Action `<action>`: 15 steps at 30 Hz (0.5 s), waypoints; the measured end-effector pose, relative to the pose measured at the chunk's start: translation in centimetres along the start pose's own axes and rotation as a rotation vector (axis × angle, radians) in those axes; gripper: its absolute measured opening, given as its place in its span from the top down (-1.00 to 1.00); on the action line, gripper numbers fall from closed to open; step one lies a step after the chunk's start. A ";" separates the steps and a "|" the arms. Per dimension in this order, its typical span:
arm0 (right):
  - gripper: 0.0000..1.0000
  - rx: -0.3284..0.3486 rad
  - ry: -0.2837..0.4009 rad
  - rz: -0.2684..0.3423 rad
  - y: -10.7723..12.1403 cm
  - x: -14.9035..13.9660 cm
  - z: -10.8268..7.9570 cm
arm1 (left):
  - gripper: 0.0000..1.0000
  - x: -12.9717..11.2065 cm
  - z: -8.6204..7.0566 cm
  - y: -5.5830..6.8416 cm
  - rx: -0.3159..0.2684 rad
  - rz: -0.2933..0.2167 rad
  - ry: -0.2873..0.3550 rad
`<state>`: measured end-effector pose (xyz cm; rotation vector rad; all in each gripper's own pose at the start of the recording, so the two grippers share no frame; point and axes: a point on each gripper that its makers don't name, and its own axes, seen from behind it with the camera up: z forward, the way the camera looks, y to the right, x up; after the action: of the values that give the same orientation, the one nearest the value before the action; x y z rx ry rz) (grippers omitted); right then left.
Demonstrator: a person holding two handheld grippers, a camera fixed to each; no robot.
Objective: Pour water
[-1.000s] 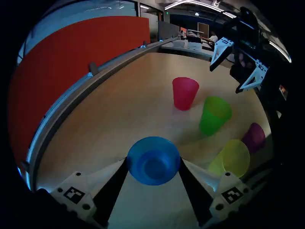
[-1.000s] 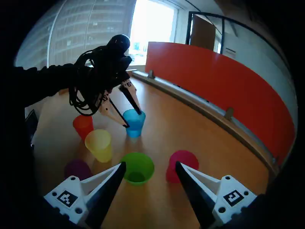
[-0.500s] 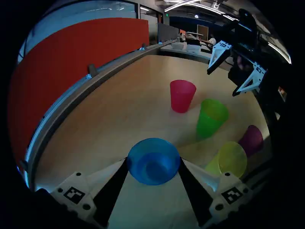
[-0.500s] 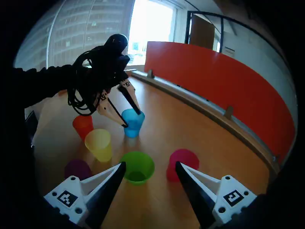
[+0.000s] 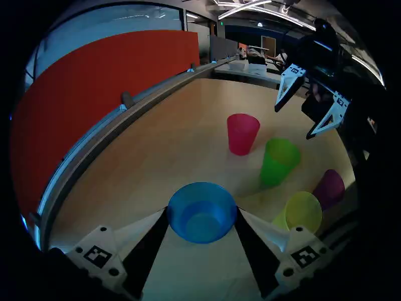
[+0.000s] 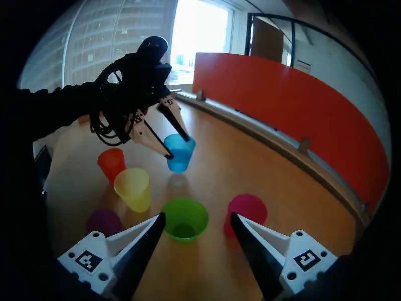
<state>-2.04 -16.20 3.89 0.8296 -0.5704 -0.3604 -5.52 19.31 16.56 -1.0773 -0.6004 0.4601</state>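
Note:
My left gripper [image 5: 201, 214] is shut on a blue cup [image 5: 201, 211] with water in it; in the right gripper view the same gripper [image 6: 178, 145] holds the blue cup [image 6: 179, 153] lifted above the wooden table [image 6: 240, 165], slightly tilted. My right gripper [image 6: 196, 220] is open with nothing between its fingers, hovering just above a green cup [image 6: 184, 219] and a pink cup [image 6: 246, 210]. From the left gripper view the right gripper [image 5: 301, 118] hangs over the green cup [image 5: 278, 160] and pink cup [image 5: 242, 133].
A yellow cup [image 6: 133, 188], an orange cup [image 6: 112, 163] and a purple cup [image 6: 103, 222] stand at the left of the group. An orange partition [image 6: 295, 110] with a metal rail runs along the table's far edge. A person's dark sleeve [image 6: 55, 113] reaches in from the left.
My left gripper has lifted the blue cup off the table and carried it a little toward the partition. The right gripper has stayed open over the green and pink cups.

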 end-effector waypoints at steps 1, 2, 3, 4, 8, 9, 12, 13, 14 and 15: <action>-1.00 0.002 -0.001 0.001 -0.1 -0.1 0.1 | -0.77 0.0 -0.1 0.0 0.001 0.001 0.001; -1.00 0.005 -0.003 0.002 -0.2 -0.1 0.2 | -0.77 0.1 -0.2 0.0 0.003 0.001 0.003; -1.00 0.008 -0.005 0.003 -0.2 -0.2 0.3 | -0.77 0.1 -0.3 0.0 0.004 0.002 0.004; -1.00 0.011 -0.007 0.003 -0.3 -0.3 0.4 | -0.77 0.1 -0.4 0.0 0.005 0.003 0.006; -1.00 0.023 -0.016 0.006 -0.7 -0.7 0.8 | -0.77 0.4 -0.8 -0.1 0.010 0.006 0.013; -1.00 0.026 -0.019 0.007 -0.8 -0.8 0.9 | -0.78 0.5 -0.9 -0.1 0.011 0.006 0.015; -1.00 0.034 -0.027 0.007 -1.1 -1.2 1.2 | -0.77 0.8 -1.2 -0.2 0.015 0.007 0.020; -1.00 0.035 -0.030 0.008 -1.2 -1.3 1.3 | -0.77 0.9 -1.3 -0.2 0.016 0.008 0.022; -1.00 0.036 -0.033 0.008 -1.3 -1.5 1.4 | -0.77 1.0 -1.4 -0.2 0.017 0.009 0.025; -1.00 0.038 -0.035 0.009 -1.3 -1.6 1.4 | -0.78 1.1 -1.5 -0.3 0.017 0.010 0.027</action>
<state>-4.32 -17.02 3.10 0.8581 -0.6151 -0.3579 -3.70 18.83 16.51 -1.0687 -0.5669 0.4580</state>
